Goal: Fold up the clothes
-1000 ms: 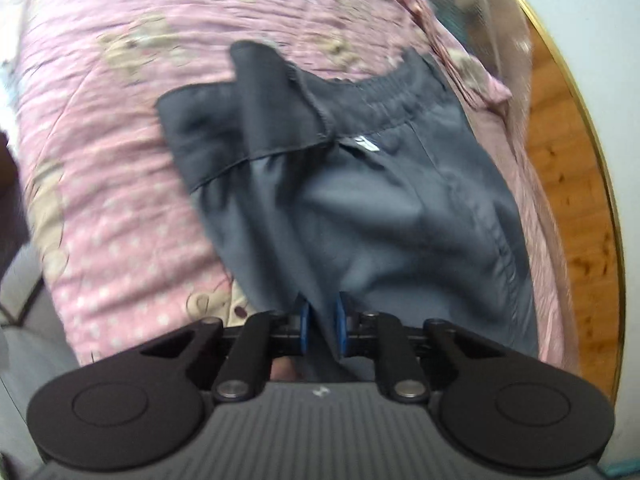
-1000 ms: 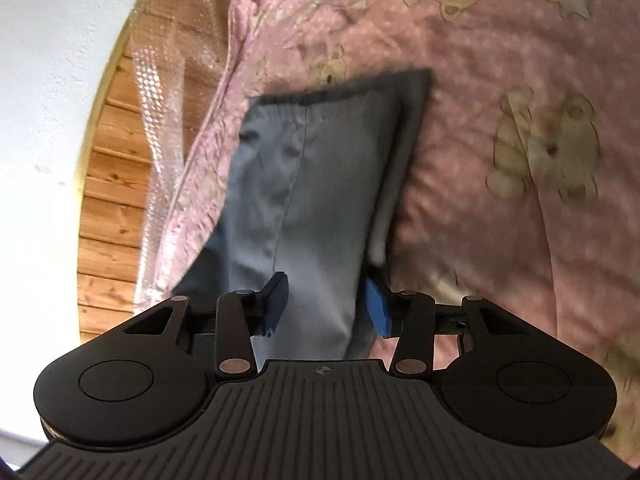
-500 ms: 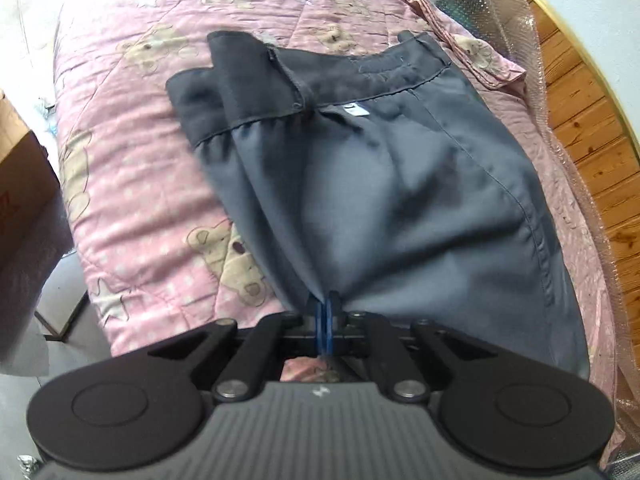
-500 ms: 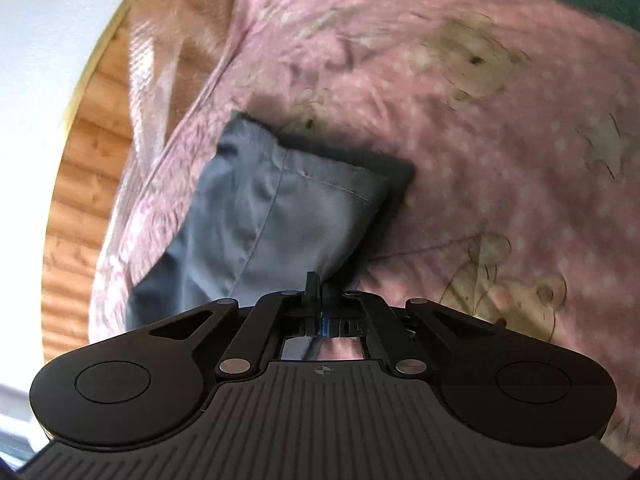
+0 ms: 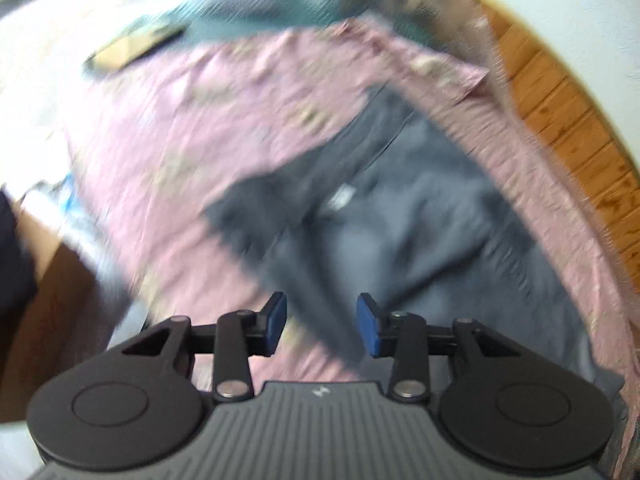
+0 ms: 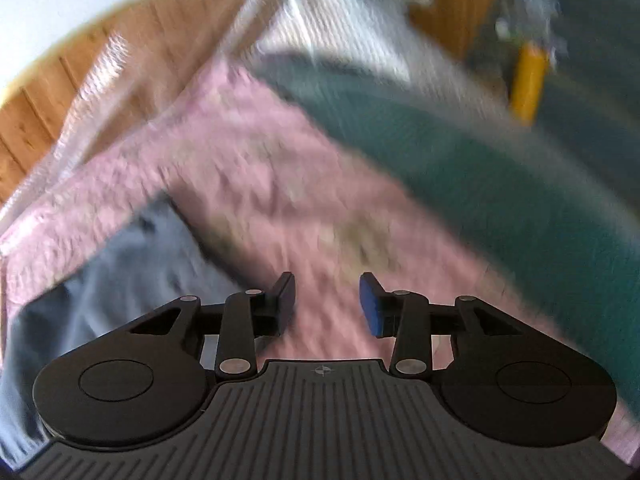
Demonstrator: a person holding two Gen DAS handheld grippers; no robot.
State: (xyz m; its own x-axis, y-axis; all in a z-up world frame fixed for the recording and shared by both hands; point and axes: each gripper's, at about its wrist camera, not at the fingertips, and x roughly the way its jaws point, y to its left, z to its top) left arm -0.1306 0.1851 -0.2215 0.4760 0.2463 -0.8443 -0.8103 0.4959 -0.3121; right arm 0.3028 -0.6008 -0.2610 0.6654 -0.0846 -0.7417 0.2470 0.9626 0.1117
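Note:
Both views are blurred by motion. Dark grey trousers [image 5: 420,216] lie on a pink bear-print quilt [image 5: 224,120], their waistband toward the far right. My left gripper [image 5: 322,326] hovers above their near edge with its jaws opening; cloth shows below the gap, but the blue pads [image 5: 368,324] do not press on it. In the right wrist view one end of the trousers [image 6: 120,264] lies at the lower left. My right gripper [image 6: 326,304] is over bare quilt [image 6: 280,184], to the right of the trousers, jaws opening with nothing between them.
A cardboard box [image 5: 44,304] stands at the left of the bed. Wooden floor [image 5: 568,120] runs along the bed's right side. A teal blanket [image 6: 480,160] lies beyond the quilt, with a yellow object [image 6: 530,80] past it and clear plastic wrap [image 6: 100,92] at the bed's edge.
Both grippers shut on the trousers' edge half a second ago, have since let go and stand parted. Both have risen and rolled, so more of the bed and room shows.

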